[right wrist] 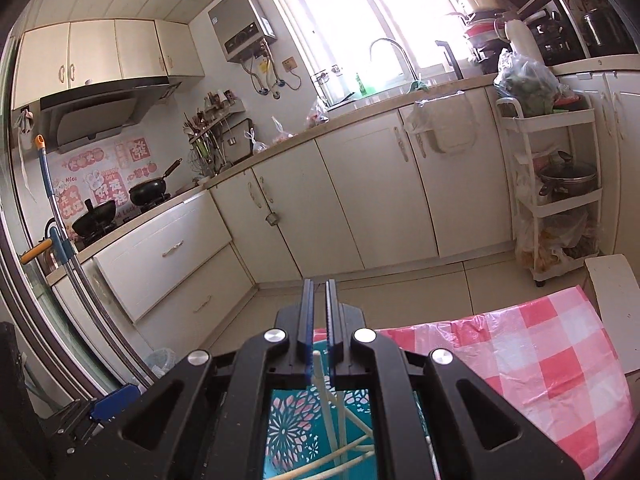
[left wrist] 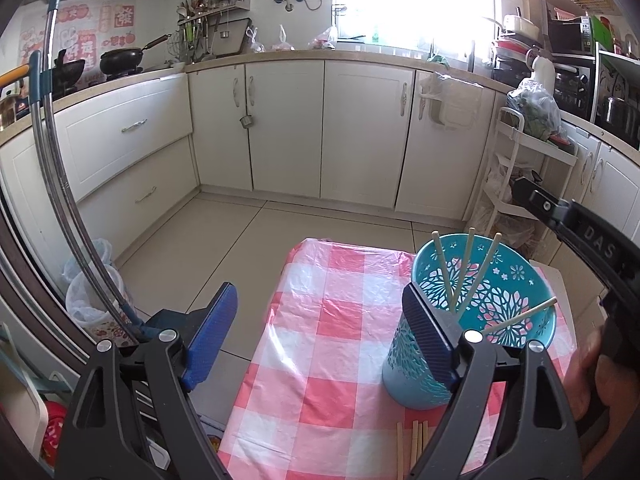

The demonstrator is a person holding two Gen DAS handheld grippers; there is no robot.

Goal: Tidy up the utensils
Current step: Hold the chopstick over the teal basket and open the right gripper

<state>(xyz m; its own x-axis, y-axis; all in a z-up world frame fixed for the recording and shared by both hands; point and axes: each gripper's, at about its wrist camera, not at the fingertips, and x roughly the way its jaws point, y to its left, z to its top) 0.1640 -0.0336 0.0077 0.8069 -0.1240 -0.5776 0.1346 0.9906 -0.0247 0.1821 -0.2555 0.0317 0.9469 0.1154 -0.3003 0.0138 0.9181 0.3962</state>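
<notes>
A teal perforated utensil holder (left wrist: 504,292) stands on the red-and-white checked tablecloth (left wrist: 332,344) and holds several pale chopsticks (left wrist: 464,268). More chopsticks (left wrist: 414,448) lie on the cloth in front of it. My left gripper (left wrist: 320,340) is open and empty, its right finger beside the holder. My right gripper (right wrist: 319,316) hovers directly above the holder (right wrist: 292,424) with its jaws nearly closed, and a chopstick (right wrist: 326,392) passes below between them, its top level with the pads. The right gripper's body also shows in the left wrist view (left wrist: 588,240).
The table sits in a kitchen with white cabinets (left wrist: 288,128) behind it. A white trolley (right wrist: 560,184) with a pot stands at the right. A mop handle (left wrist: 52,152) and a lined bin (left wrist: 96,292) stand at the left. A white block (right wrist: 612,308) borders the cloth's far right.
</notes>
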